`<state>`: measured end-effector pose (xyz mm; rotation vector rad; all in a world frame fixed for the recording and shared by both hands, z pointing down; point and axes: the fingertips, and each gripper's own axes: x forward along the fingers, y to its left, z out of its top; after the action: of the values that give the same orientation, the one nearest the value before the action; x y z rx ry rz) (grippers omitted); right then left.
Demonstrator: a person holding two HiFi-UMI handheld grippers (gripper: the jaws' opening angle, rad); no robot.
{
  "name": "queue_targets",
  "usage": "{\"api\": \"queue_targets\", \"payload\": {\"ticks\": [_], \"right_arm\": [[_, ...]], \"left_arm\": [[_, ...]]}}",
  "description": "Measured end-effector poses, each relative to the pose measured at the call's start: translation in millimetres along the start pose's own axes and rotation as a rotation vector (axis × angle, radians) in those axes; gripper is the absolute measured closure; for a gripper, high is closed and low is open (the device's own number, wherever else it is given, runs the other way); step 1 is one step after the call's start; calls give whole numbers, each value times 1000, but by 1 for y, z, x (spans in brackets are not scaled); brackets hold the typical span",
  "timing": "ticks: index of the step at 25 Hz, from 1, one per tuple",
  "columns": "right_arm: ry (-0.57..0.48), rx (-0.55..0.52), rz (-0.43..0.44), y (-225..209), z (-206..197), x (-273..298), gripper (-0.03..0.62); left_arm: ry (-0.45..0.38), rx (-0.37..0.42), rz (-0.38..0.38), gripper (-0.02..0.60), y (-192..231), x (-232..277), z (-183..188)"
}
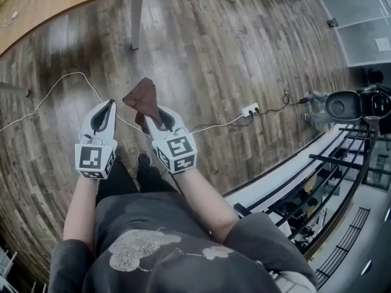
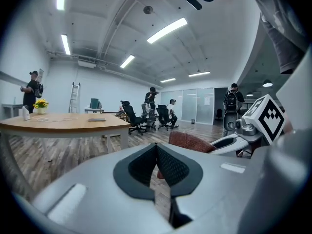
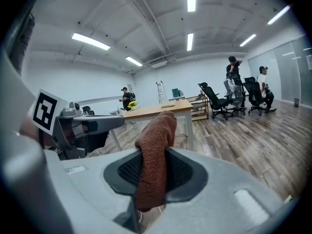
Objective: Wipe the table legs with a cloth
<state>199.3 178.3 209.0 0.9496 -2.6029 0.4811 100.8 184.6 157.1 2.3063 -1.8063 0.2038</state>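
nearest the camera, both grippers are held out side by side at the ends of bare forearms, above the wooden floor. the left gripper is seen clenched: its dark pads are pressed together along one line and nothing is caught between them. the right gripper is clamped on a brown cloth; in the right gripper view the cloth is pinched upright between the pads, with its upper end folded over above the jaws and its lower end hung below them. the cloth is thus carried in the air, well apart from the table, and is touched only by the right gripper.

beyond the grippers a white cable is laid in loops across the floor, and a power strip is seen further right on the boards.

further off, the table is seen with its curved wooden edge, and one pale leg is set under that edge. at the far end of the room, office chairs and several people are made out.
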Motion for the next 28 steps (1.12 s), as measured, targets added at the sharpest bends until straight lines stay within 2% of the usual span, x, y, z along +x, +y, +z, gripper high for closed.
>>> {"api": "queue_targets", "payload": {"ticks": [7, 14, 20, 28], "right_arm": [[49, -5, 64, 28, -21, -25, 503], [85, -63, 76, 40, -32, -38, 505], [101, -92, 59, 43, -31, -48, 505], [98, -80, 54, 39, -30, -52, 507]], "left_arm": [[27, -62, 79, 561, -13, -40, -14], [74, -100, 75, 561, -18, -74, -37], [47, -100, 74, 561, -17, -88, -26], [12, -85, 98, 561, -19, -90, -14]]}}
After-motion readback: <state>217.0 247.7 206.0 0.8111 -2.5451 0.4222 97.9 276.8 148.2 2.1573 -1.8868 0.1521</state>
